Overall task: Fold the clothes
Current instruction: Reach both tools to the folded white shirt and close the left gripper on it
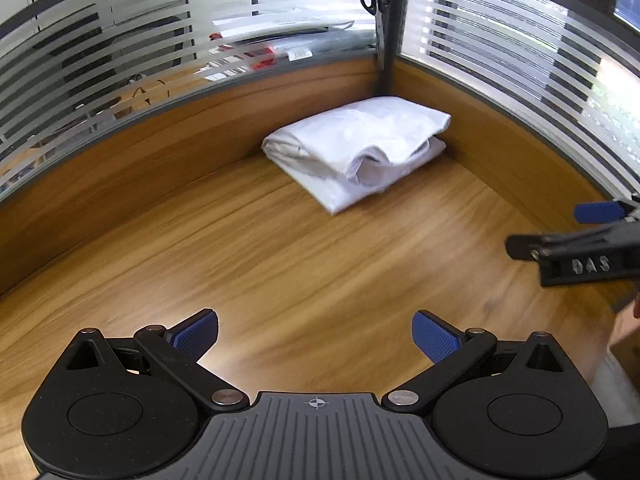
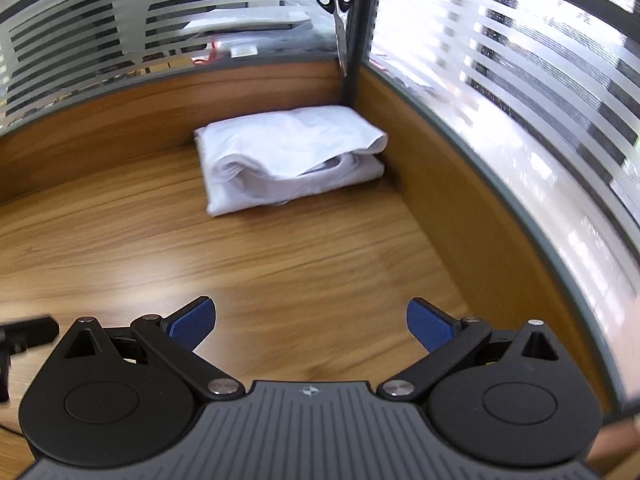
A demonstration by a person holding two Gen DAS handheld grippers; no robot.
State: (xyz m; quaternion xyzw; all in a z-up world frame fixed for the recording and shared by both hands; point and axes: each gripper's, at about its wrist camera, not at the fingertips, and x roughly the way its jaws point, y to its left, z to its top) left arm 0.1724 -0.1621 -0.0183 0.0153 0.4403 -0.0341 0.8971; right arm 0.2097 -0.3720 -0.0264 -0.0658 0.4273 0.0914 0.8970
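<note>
The white garment (image 1: pixel 356 148) lies folded into a compact bundle in the desk (image 1: pixel 280 248) corner, well ahead of both tongs (a loose flap gapes slightly). The left tongs (image 1: pixel 315 334) and right tongs (image 2: pixel 311 325) are spread wide, empty; folding looks essentially finished.

1. White garment (image 1: pixel 356 148) (image 2: pixel 288 156): folded into a thick rectangular bundle, layered edges showing along its near side.
2. Position: flat on the wooden desk, far corner, just beside the partition walls.
</note>
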